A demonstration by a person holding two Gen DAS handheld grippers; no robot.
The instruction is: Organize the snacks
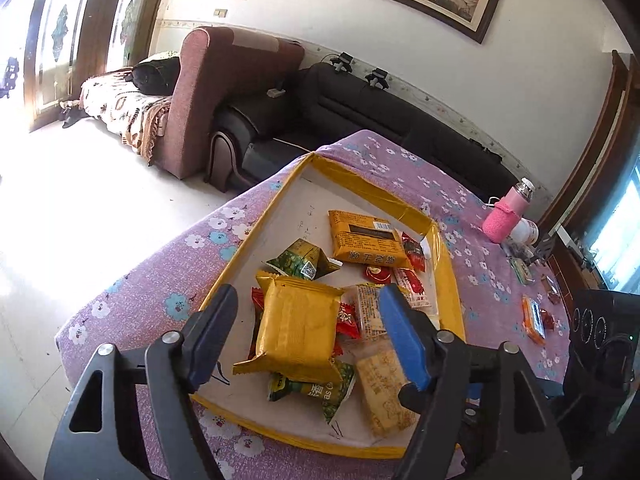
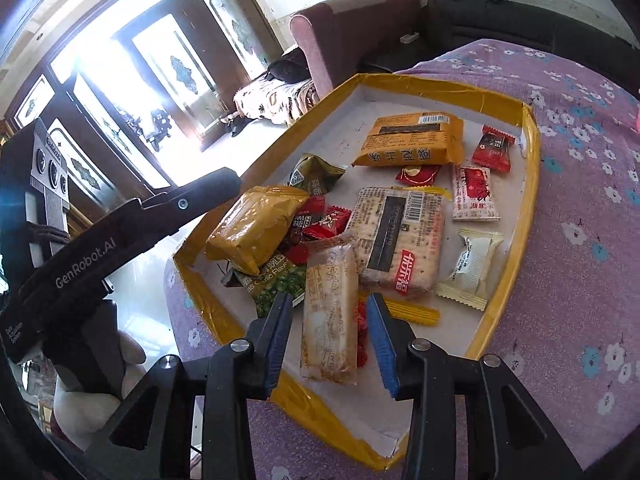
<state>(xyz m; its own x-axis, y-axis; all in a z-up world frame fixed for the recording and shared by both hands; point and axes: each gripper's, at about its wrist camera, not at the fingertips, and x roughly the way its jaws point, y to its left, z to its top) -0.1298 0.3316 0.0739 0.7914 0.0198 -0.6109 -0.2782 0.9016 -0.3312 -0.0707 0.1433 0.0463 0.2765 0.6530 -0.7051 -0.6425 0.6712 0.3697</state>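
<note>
A yellow-rimmed tray (image 1: 448,268) (image 2: 530,184) on the purple flowered cloth holds several snack packets. In the left wrist view my left gripper (image 1: 308,314) is open over the tray, its fingers either side of a yellow-gold packet (image 1: 298,326) lying on red candies and a green pea bag (image 1: 320,394). In the right wrist view my right gripper (image 2: 326,320) is open around a long clear cracker packet (image 2: 330,312) that rests in the tray; the fingers stand apart from it. The left gripper's arm (image 2: 120,232) shows at the left, beside the gold packet (image 2: 256,228).
Loose snacks (image 1: 534,318) and a pink-sleeved bottle (image 1: 506,212) lie on the cloth right of the tray. A black speaker (image 1: 604,328) stands at the table's right. Sofas (image 1: 360,104) line the wall behind; the floor drops off left of the table.
</note>
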